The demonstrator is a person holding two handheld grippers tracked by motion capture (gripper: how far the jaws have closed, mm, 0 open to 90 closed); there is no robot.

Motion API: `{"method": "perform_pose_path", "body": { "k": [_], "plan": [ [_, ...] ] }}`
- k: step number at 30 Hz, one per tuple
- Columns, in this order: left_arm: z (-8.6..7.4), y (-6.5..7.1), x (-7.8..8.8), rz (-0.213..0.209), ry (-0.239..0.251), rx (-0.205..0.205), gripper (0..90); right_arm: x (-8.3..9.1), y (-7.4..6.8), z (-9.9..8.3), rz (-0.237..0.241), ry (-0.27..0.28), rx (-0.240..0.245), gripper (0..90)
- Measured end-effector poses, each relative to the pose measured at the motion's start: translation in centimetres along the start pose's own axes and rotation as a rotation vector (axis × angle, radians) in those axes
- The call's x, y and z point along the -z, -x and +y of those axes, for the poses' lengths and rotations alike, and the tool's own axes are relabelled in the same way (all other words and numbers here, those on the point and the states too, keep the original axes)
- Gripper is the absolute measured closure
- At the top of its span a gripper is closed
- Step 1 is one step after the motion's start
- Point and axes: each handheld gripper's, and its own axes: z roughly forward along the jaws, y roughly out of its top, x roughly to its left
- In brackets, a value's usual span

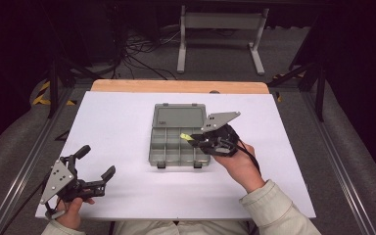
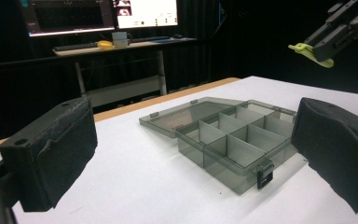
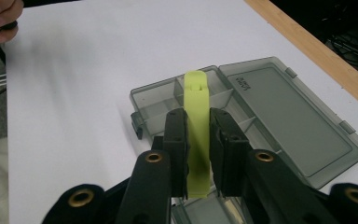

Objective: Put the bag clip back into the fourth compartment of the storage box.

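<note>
A grey see-through compartment box (image 1: 169, 147) lies open at the middle of the white table, its lid (image 1: 178, 116) folded flat to the far side. My right gripper (image 1: 198, 140) hovers over the box's right side, shut on a yellow-green plastic strip (image 1: 186, 137). In the right gripper view the strip (image 3: 196, 102) sticks out past the jaws above the compartments (image 3: 156, 109). My left gripper (image 1: 96, 161) rests near the front left of the table, open and holding nothing. Its view looks between its pads (image 2: 51, 154) toward the box (image 2: 233, 144), with the strip (image 2: 310, 50) at top right.
The white sheet (image 1: 122, 117) covers a wooden tabletop whose far edge (image 1: 176, 86) shows. A metal stand (image 1: 220, 29) and cables (image 1: 142, 54) are on the floor behind. A desk with monitors (image 2: 102, 14) stands farther off.
</note>
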Motion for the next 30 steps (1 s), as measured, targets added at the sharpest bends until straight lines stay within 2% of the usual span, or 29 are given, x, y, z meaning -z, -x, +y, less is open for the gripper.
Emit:
{"method": "perform_pose_path", "body": {
  "k": [6, 13, 22, 30],
  "plan": [
    [0.0, 0.0, 0.0, -0.002, -0.002, -0.001, 0.8, 0.0, 1.4, 0.3, -0.017, 0.010, -0.041, 77.7],
    [0.0, 0.0, 0.0, -0.003, -0.001, 0.000, 0.8, -0.2, 2.7, 0.4, -0.068, 0.017, -0.081, 77.7],
    [0.0, 0.0, 0.0, -0.002, 0.001, 0.000, 0.8, -1.2, 5.0, -0.2, -0.084, 0.020, -0.152, 77.7],
    [0.0, 0.0, 0.0, -0.002, 0.001, 0.000, 0.8, -1.9, 6.1, -0.7, -0.115, 0.017, -0.184, 77.7]
  ]
}}
